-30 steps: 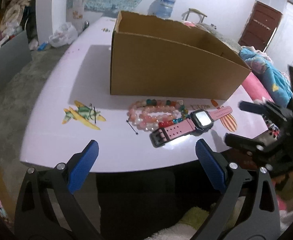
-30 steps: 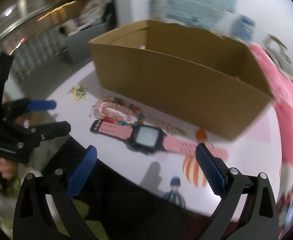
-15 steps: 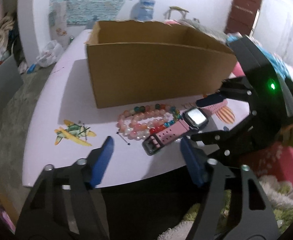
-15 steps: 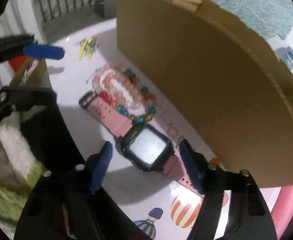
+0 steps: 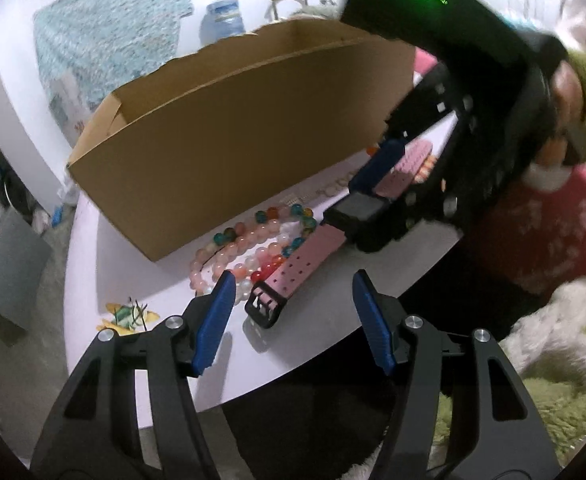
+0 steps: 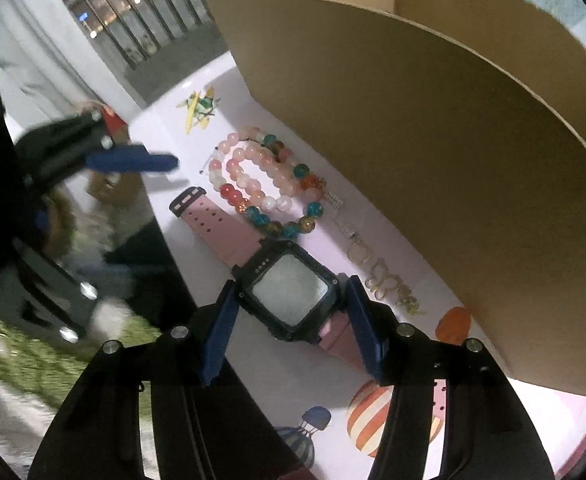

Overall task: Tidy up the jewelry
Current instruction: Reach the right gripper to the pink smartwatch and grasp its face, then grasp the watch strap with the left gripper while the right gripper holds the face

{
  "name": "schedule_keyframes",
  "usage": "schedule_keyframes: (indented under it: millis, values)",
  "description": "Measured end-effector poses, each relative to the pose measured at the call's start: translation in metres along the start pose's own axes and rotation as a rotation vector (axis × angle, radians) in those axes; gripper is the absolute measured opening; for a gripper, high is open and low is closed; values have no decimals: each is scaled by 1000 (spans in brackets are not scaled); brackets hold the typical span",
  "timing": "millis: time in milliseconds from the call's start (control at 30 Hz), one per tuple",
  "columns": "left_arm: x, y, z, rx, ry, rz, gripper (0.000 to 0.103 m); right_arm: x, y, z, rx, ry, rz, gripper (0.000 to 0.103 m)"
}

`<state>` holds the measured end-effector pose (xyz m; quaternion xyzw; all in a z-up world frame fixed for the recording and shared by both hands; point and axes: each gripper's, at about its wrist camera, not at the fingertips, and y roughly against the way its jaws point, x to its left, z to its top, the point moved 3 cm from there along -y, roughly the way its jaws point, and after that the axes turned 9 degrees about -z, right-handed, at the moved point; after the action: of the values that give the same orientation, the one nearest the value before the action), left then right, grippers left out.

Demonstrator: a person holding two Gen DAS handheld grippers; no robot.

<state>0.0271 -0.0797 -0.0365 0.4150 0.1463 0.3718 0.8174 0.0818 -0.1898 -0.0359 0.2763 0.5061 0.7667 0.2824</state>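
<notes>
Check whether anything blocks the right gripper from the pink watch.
Nothing visible does. The right gripper already straddles the watch case, jaws closing, blue fingers on either side. The bead bracelets lie beyond, against the strap.

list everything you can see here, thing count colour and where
cardboard box: one, brown, open top, on the table behind the jewelry
watch: one, pink strap with black case, flat near the table's front edge, case between the right gripper's jaws
bead bracelets: a loose bunch, pink, white, red and teal, between watch strap and box; count unclear
thin chain: one, pale gold, along the foot of the box
table: one, white with aeroplane and balloon prints
water bottle: one, blue, behind the box
right gripper: one, black with blue pads, jaws closing around the watch case
left gripper: one, black with blue pads, jaws closing, above the strap's buckle end, nothing held
</notes>
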Motion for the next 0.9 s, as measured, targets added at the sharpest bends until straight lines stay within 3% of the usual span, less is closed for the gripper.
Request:
schedule_keyframes:
  millis: [167,267,367,400,533,800,900]
  values:
    - [-10,-10,0,30,-87,60,47,-9,1,0,14,-19,101,54]
    - [-17,-17,1,49,-140,92,38,-5,2,-5,16,-26,134,54]
    - [-25,-19,-2,63,-162,106,13,-8,8,-10,-5,-37,135,54]
    - [-25,-19,-2,67,-161,105,7,-8,9,-11,-13,-44,125,54]
    - [-24,-17,2,67,-100,27,4,-12,21,-24,-31,-99,99,58]
    - [-9,-21,4,108,53,-109,3,-10,41,-50,-105,-30,-142,59]
    - [-8,-21,3,113,70,-114,2,-8,39,-54,-114,20,-243,49]
